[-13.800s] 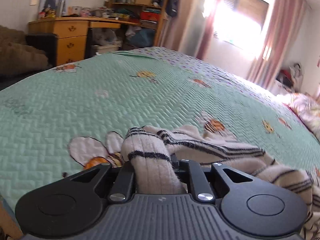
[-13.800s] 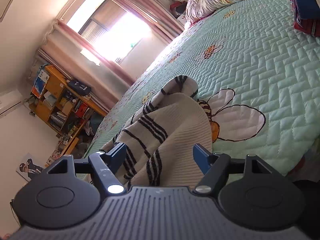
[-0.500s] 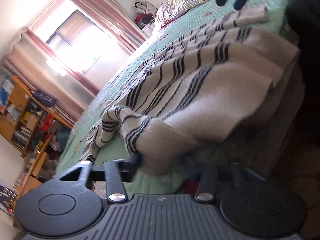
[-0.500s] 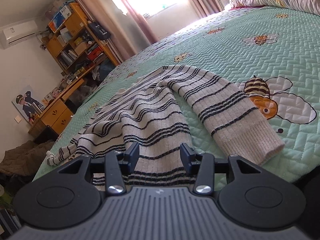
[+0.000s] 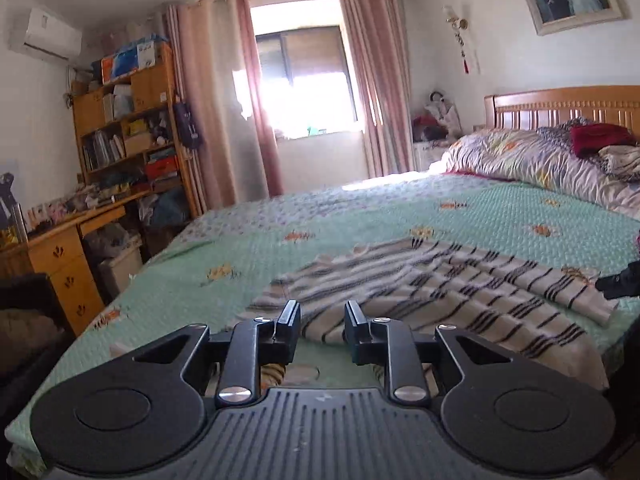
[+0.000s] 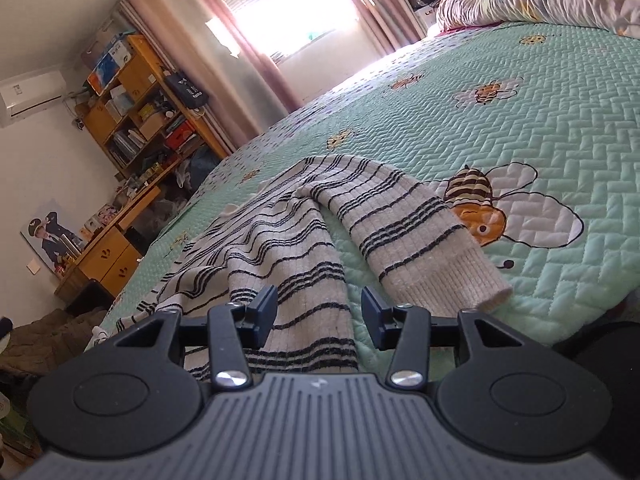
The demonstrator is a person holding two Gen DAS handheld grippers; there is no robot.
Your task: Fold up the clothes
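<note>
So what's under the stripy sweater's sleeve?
Under the striped sweater's sleeve lies the green quilted bedspread. A printed bee peeks out beside the sleeve; part of it is covered, so how much is hidden can't be told.

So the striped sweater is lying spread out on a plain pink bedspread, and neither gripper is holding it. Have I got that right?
Not quite: the bedspread is green and quilted, printed with bees, as the right wrist view shows. The rest holds: the striped sweater lies spread out on it, and both the left gripper and the right gripper stand open with nothing pinched.
</note>
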